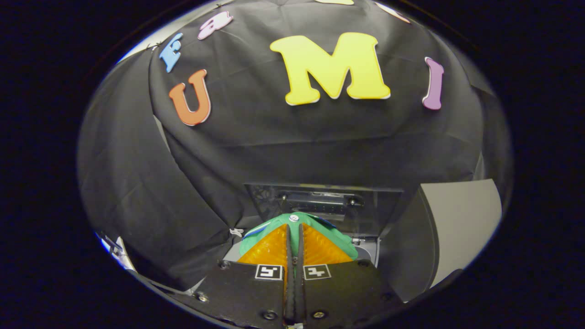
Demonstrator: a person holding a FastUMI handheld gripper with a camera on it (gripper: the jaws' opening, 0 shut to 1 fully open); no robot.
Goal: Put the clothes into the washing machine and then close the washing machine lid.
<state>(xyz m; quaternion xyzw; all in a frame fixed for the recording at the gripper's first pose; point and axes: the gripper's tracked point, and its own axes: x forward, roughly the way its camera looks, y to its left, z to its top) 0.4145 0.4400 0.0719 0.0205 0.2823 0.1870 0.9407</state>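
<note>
My gripper point(295, 228) is shut on a green garment point(340, 240). The cloth is pinched between both fingers and bulges out on each side of them, with a blue and white trim on its left side. Beyond the fingers stands the washing machine lid point(327, 205), raised and see-through, with a dark hinge bar across it. A pale part of the washing machine's top point(365, 251) peeks out just right of the garment. The drum opening is hidden behind the fingers and the cloth.
Black cloth walls enclose the space behind and to the left. A grey panel point(461, 219) stands to the right of the machine. A small white and blue object point(112, 246) lies low at the far left.
</note>
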